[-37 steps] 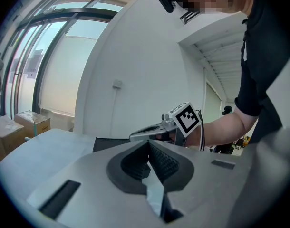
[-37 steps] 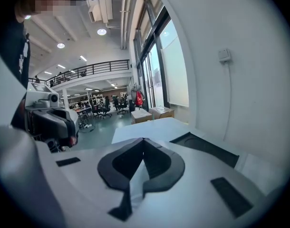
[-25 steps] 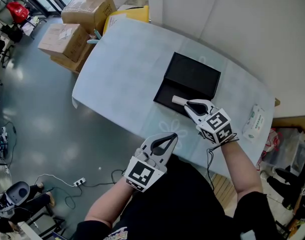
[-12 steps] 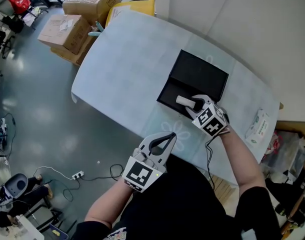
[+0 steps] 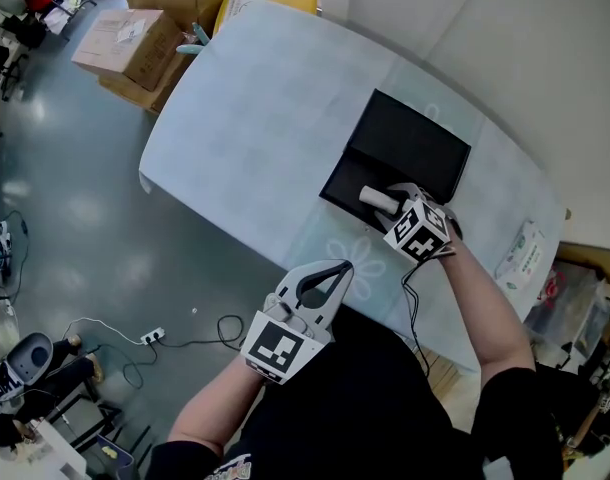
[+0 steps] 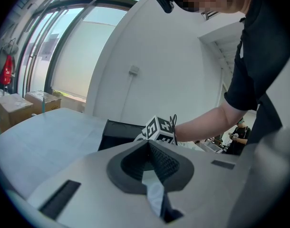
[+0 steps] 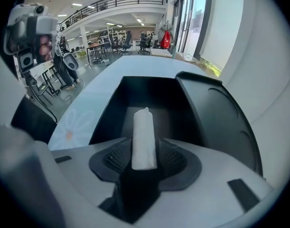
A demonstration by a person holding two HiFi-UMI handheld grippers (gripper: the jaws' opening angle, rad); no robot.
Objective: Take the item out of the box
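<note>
While lying in box [image 5: 413, 146]: white roll [image 5: 377, 197], perhaps cloth.

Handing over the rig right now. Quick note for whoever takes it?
Left gripper: shut, empty, held off the table's near edge.
Right gripper: pointing down into the open black box on the pale blue cloth-covered table. Its jaws have just been opening and now stand wide, with the white rolled item between them, not gripped.
Item: lying inside the box.
Done: nothing is out of the box yet.
Left: close the right gripper on the item, lift it clear, and probably set it on the cloth beside the box.
</note>
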